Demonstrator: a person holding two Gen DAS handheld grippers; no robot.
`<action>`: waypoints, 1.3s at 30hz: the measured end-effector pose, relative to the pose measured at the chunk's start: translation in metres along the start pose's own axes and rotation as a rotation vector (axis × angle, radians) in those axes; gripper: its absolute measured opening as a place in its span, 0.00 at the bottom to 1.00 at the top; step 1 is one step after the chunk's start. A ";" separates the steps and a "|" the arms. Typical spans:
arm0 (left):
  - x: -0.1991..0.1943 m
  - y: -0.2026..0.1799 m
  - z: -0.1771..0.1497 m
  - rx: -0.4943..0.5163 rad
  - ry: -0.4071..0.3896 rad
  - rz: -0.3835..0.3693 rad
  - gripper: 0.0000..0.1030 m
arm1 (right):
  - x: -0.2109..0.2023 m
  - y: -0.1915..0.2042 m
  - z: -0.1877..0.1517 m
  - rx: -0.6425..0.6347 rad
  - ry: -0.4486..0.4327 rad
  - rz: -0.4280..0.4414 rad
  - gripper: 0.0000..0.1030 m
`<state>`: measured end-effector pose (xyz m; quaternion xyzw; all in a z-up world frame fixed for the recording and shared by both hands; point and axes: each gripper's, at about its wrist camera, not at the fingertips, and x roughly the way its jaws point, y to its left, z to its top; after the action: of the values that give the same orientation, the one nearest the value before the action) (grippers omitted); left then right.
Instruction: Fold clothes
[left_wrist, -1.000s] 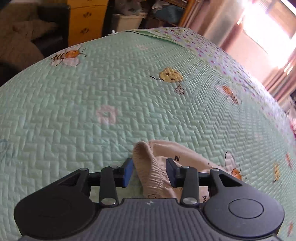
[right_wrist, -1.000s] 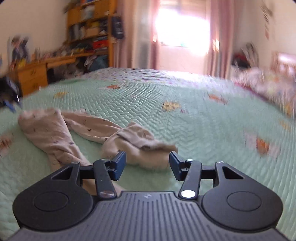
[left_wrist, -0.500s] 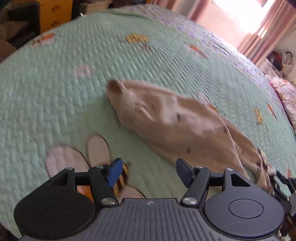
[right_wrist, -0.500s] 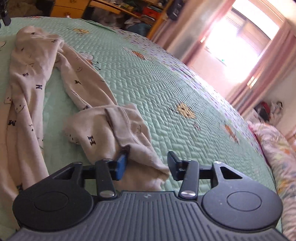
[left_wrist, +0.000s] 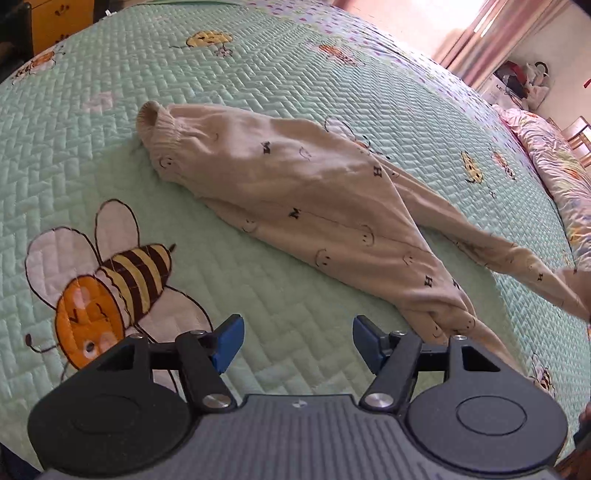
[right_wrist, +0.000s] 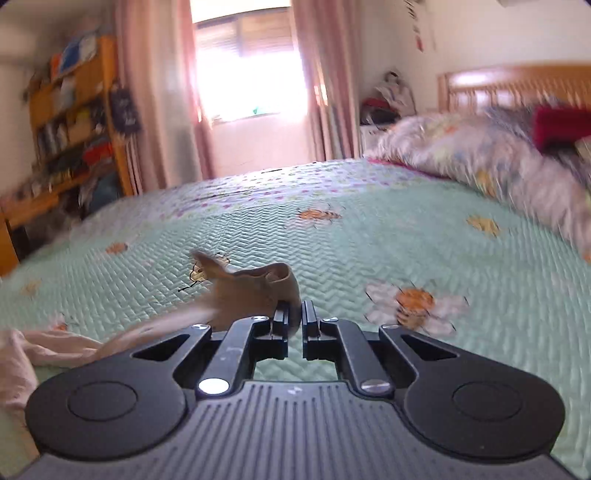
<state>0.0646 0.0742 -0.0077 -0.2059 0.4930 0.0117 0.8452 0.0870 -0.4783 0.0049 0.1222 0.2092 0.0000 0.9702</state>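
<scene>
R gripper (right_wrist: 294, 320): jaws just closed, pinching leg cuff of beige trousers (left_wrist: 295, 192) to pull leg straight. L gripper (left_wrist: 297, 341): jaws spread, empty; trousers flat on quilt (left_wrist: 258, 92) ahead of tips, waistband far-left, free for regrasp.

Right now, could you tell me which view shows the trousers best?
The left wrist view: the trousers lie there almost whole, waistband to legs, on the quilt. The right wrist view shows only a blurred leg end pinched in the right gripper.

We see a sunlit window (right_wrist: 251, 66) between pink curtains (right_wrist: 155, 92), a wooden bookshelf (right_wrist: 74, 110) and a green bee-patterned bedspread (right_wrist: 369, 251).
</scene>
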 end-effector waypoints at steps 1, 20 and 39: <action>0.001 -0.001 -0.002 0.000 0.007 -0.003 0.66 | -0.008 -0.014 -0.008 0.047 0.020 0.000 0.07; 0.001 0.007 -0.005 -0.024 -0.067 0.080 0.66 | -0.052 0.033 -0.075 0.135 0.174 0.188 0.17; 0.046 0.075 0.088 -0.085 -0.154 0.164 0.62 | -0.036 0.076 -0.101 0.131 0.293 0.247 0.19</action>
<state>0.1445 0.1658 -0.0339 -0.1991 0.4410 0.1176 0.8672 0.0173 -0.3819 -0.0521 0.2084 0.3311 0.1230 0.9120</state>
